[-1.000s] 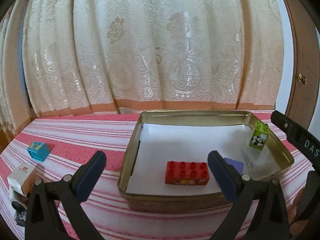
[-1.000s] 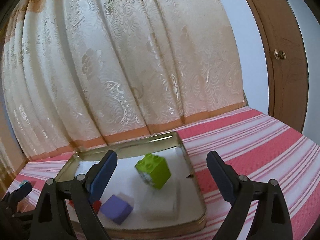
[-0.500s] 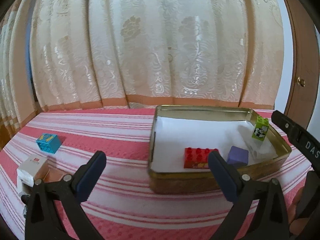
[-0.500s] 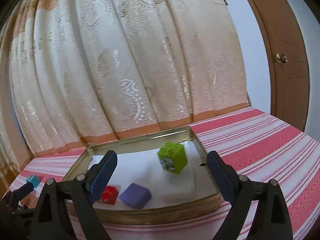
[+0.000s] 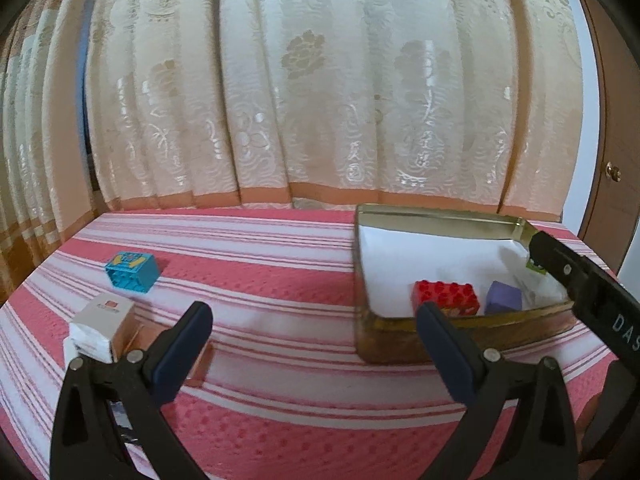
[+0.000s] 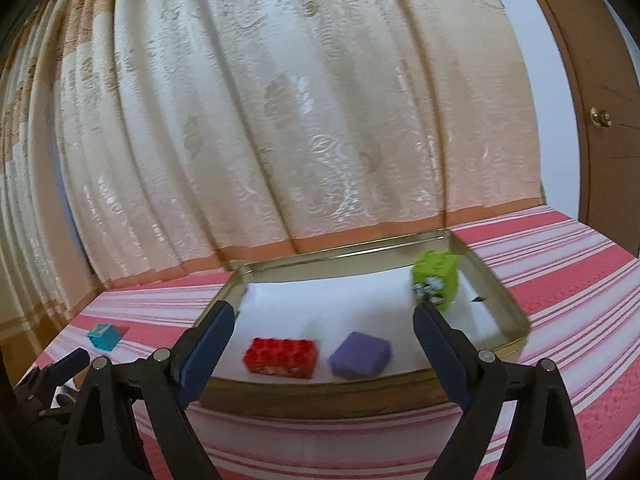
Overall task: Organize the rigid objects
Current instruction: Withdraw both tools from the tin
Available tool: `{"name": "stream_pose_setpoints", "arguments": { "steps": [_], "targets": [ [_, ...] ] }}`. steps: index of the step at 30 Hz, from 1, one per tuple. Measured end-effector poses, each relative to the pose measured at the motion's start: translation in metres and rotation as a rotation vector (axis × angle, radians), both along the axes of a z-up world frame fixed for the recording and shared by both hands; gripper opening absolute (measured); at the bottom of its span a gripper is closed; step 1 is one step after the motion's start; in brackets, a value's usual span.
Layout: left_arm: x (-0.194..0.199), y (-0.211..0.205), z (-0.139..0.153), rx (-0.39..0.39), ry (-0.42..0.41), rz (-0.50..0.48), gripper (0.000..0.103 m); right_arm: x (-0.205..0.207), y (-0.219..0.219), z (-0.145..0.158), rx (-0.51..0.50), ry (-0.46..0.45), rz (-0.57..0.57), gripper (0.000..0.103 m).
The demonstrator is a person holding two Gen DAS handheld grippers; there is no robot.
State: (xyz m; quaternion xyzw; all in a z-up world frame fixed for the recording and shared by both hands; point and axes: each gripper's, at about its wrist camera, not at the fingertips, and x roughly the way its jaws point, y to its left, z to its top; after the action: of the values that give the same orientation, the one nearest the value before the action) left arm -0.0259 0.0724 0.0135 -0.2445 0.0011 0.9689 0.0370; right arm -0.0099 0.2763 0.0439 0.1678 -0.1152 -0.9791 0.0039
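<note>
Both tools, the left tool [image 5: 314,344] and right tool [image 6: 324,344], stand wide and empty. The blue block [image 5: 132,272] lies ahead-left of the left tool; reaching hastily could knock the white box [image 5: 102,326] beside it.

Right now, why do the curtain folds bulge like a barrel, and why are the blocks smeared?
Left wrist view: the fisheye lens bows the curtain outward; the blue block looks slightly soft. Right wrist view: same bulge, dark corners, and motion blur smears the green block and red block; backlight glows through the fabric.
</note>
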Motion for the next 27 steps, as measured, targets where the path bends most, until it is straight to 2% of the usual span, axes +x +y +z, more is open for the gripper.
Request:
{"name": "stream_pose_setpoints", "arguments": {
  "steps": [27],
  "targets": [
    [0.018, -0.092, -0.006, 0.057, -0.031, 0.129, 0.103, 0.000, -0.105, -0.003, 0.029, -0.058, 0.234, 0.093]
  ]
}}
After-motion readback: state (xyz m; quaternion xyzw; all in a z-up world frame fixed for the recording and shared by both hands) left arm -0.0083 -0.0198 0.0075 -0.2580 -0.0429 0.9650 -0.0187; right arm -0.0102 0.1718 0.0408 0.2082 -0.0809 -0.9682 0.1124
